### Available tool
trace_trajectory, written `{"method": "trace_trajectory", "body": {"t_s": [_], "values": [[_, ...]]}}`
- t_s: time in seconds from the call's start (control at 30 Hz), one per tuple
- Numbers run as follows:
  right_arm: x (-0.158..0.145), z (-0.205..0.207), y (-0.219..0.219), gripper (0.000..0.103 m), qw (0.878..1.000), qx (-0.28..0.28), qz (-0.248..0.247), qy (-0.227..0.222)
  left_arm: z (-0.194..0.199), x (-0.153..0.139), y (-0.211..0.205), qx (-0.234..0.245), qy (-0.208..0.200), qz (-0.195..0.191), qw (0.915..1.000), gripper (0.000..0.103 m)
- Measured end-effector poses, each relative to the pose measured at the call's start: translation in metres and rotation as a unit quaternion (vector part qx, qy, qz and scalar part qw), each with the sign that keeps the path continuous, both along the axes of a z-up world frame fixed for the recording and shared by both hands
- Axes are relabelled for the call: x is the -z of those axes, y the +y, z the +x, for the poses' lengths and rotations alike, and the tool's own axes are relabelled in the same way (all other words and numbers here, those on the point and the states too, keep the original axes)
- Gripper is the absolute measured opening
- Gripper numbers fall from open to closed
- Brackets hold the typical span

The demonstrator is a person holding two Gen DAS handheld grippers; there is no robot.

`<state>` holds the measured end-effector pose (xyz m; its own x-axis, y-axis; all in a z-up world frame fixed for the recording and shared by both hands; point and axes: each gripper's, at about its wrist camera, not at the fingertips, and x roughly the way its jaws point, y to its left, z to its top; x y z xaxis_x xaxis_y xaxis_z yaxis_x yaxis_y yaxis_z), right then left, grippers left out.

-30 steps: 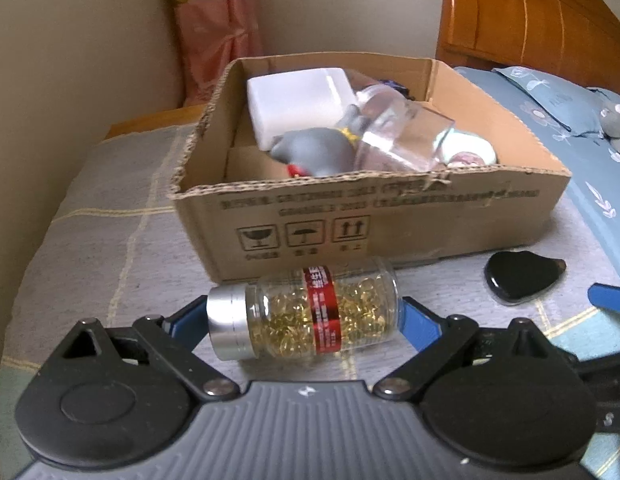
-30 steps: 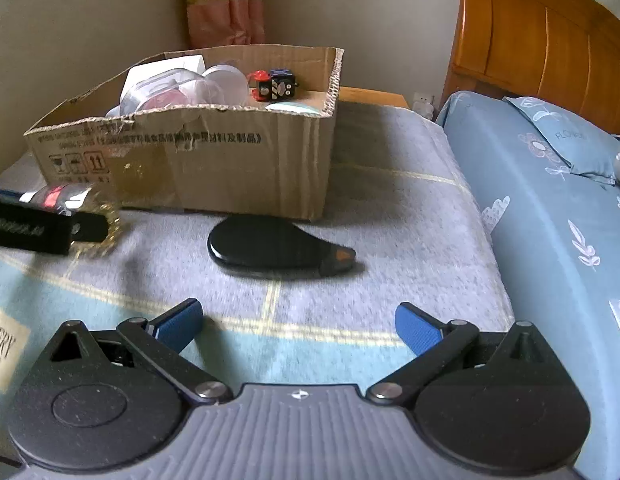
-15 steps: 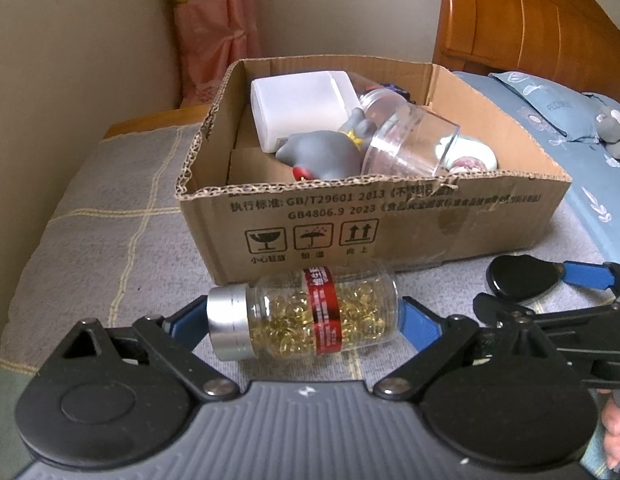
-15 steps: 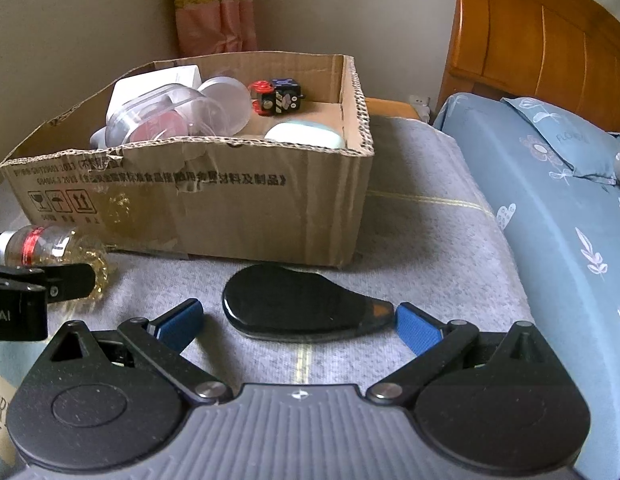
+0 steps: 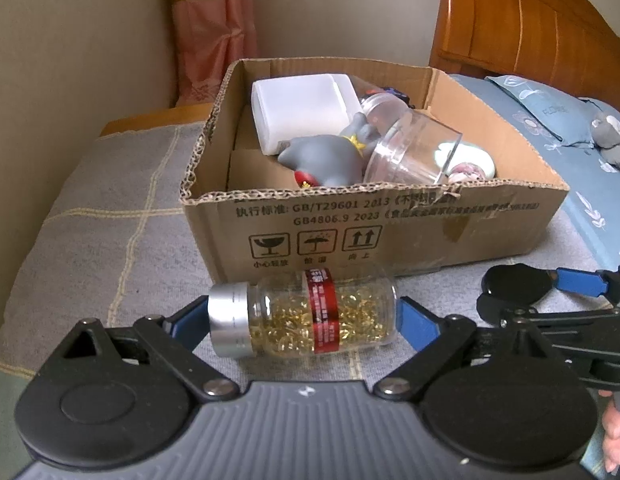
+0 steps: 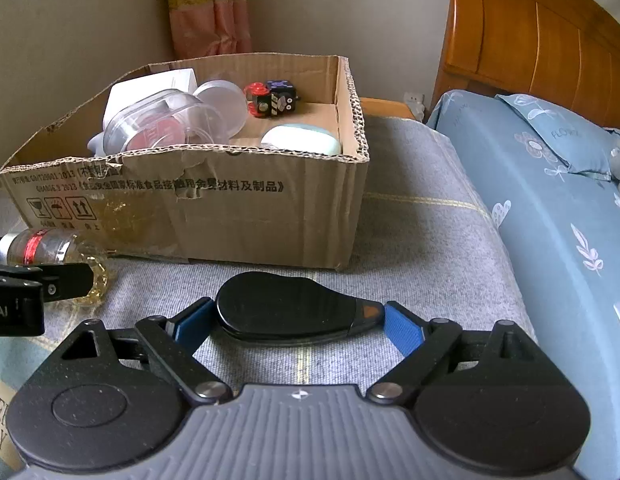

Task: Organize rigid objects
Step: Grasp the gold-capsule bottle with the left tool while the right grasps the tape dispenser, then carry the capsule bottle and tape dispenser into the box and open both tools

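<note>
My left gripper (image 5: pixel 303 316) is shut on a clear bottle of golden capsules (image 5: pixel 305 316) with a silver cap and red label, held sideways just in front of the cardboard box (image 5: pixel 390 224). My right gripper (image 6: pixel 295 318) is closed around a flat black teardrop-shaped object (image 6: pixel 285 306) lying on the grey blanket; both blue pads touch its ends. The black object also shows in the left wrist view (image 5: pixel 514 282), and the bottle in the right wrist view (image 6: pixel 41 246). The box (image 6: pixel 229 216) holds a white container (image 5: pixel 305 108), a grey toy (image 5: pixel 326 158), clear jars (image 5: pixel 414 148) and cubes (image 6: pixel 271 100).
A grey checked blanket (image 6: pixel 422 232) covers the surface. A blue bedsheet with a pillow (image 6: pixel 550 184) lies to the right, below a wooden headboard (image 6: pixel 530 40). A pink curtain (image 5: pixel 213 28) hangs behind the box, by a beige wall.
My right gripper moved forward and its jaws closed onto the black object. My left gripper rose slightly with the bottle, towards the box.
</note>
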<state>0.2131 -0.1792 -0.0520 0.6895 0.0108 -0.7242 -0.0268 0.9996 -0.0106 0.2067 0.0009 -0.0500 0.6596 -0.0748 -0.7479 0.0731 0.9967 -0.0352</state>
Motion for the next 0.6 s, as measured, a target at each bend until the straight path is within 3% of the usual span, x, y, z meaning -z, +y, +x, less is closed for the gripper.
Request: {"method": "trace_trajectory", "body": {"t_s": [0.2,0.6], "values": [[-0.003,-0.003,-0.002,0.093,1.000,-0.006,0.006,0.003,0.000,-0.001,0.003,0.013,0.009,-0.009,0.9998,0.095],[-0.022,-0.024,-0.011,0.093,0.998,-0.061,-0.002,0.006,-0.016,-0.015,0.011,0.090,0.037,0.008,0.9952,0.095]]}}
